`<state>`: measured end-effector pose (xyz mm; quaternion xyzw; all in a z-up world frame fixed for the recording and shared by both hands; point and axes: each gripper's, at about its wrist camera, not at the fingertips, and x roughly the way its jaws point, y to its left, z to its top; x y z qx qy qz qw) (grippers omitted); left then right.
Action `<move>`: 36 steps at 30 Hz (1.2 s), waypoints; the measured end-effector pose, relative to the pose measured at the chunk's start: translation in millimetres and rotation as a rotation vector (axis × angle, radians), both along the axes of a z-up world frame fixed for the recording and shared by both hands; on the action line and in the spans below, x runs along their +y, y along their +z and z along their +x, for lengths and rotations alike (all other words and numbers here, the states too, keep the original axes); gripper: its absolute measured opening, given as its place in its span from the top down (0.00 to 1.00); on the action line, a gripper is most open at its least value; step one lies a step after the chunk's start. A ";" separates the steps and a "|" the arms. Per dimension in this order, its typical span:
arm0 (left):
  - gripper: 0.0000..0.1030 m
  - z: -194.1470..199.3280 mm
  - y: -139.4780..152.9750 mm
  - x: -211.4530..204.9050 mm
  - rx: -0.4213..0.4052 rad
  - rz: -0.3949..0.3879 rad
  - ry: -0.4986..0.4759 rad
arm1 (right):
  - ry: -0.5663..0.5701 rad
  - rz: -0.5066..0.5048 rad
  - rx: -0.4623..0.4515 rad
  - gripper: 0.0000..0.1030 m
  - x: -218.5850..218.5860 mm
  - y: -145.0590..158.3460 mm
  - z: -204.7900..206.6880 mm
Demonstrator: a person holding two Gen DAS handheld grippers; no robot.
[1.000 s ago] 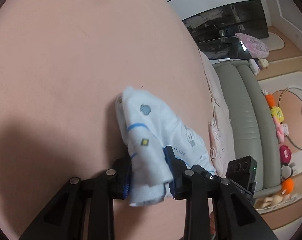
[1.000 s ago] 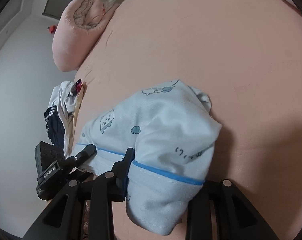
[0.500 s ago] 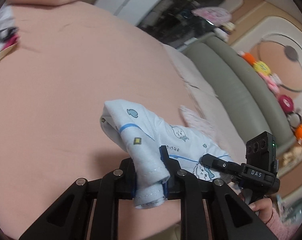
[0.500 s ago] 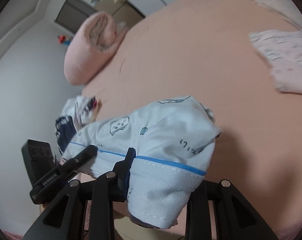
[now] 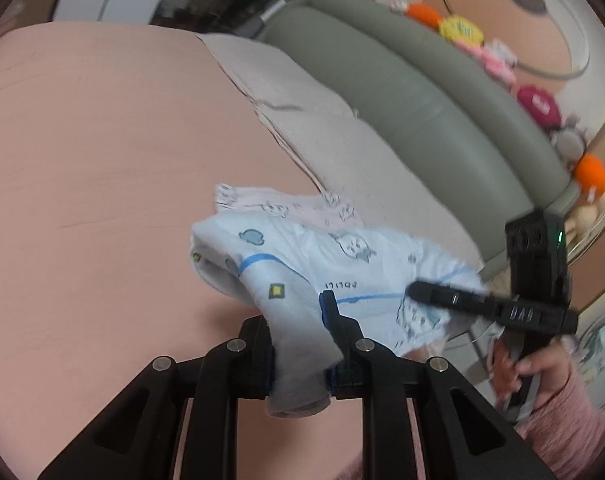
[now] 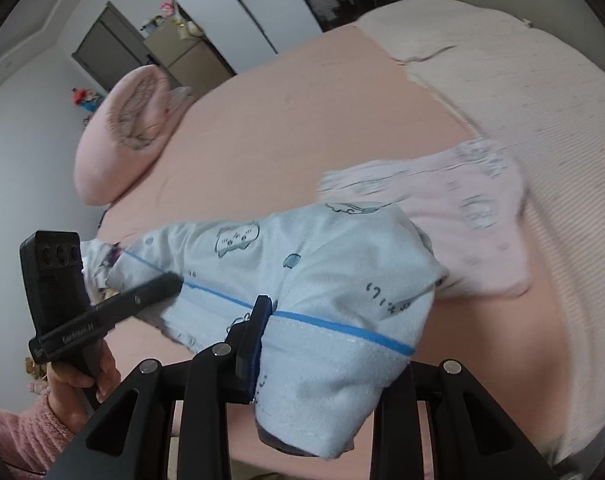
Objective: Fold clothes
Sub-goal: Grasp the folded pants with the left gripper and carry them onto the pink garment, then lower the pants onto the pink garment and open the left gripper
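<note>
Left wrist view: my left gripper [image 5: 300, 344] pinches 1 end of the pale blue printed garment [image 5: 342, 264], which runs toward 3 o'clock to my right gripper [image 5: 418, 292], above the pink bed sheet [image 5: 102, 160].

Right wrist view: my right gripper [image 6: 334, 360] pinches the other end; the garment's long axis runs toward 9 o'clock. A folded pink garment [image 6: 462, 216] lies at 1 o'clock, blurred; cloth covers my right finger.
</note>
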<state>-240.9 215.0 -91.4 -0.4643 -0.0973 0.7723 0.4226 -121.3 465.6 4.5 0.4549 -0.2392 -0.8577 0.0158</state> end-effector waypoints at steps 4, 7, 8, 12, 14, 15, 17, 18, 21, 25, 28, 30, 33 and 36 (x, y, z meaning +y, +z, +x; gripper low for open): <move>0.84 -13.7 -28.0 51.5 0.002 -0.056 0.007 | -0.013 -0.018 0.006 0.72 48.6 -25.1 -16.0; 0.84 -30.8 -29.3 76.9 0.040 -0.059 0.035 | -0.013 -0.030 0.039 0.72 80.8 -39.0 -31.2; 0.84 -38.2 -28.1 84.8 0.058 -0.056 0.045 | -0.015 -0.030 0.056 0.72 91.4 -41.3 -35.5; 0.83 -59.1 -36.5 102.7 0.094 -0.024 0.069 | -0.032 -0.019 0.140 0.72 116.9 -47.0 -48.3; 0.81 -67.2 -59.1 112.8 0.050 -0.051 0.054 | -0.048 -0.027 0.084 0.71 131.6 -74.7 -52.5; 0.79 -66.6 -64.7 111.3 0.034 -0.063 0.050 | -0.062 -0.043 0.018 0.71 139.4 -93.4 -54.8; 0.77 -65.3 -76.0 108.2 0.004 -0.086 0.041 | -0.087 -0.104 -0.097 0.68 150.9 -125.1 -55.6; 0.74 -64.7 -81.6 106.7 -0.011 -0.097 0.037 | -0.091 -0.145 -0.076 0.68 154.5 -126.9 -48.8; 0.65 -53.4 -65.4 88.5 0.051 -0.148 0.036 | -0.121 -0.233 -0.004 0.61 170.2 -116.7 -25.6; 0.65 -30.4 -23.1 62.0 0.280 -0.173 0.046 | -0.180 -0.264 0.071 0.52 192.8 -87.0 18.4; 0.65 -34.0 -6.4 95.2 0.380 -0.161 -0.088 | -0.194 -0.069 0.131 0.52 181.6 -54.3 27.2; 0.65 -43.1 -14.3 123.2 0.379 -0.177 -0.148 | -0.128 -0.023 0.160 0.51 165.7 -44.6 8.9; 0.65 -53.7 -50.6 150.4 0.290 -0.259 -0.183 | -0.022 -0.051 0.105 0.49 151.9 -75.3 -35.2; 0.65 -51.3 -79.3 144.6 0.257 -0.311 -0.143 | -0.040 -0.032 -0.042 0.53 155.0 -121.0 -56.6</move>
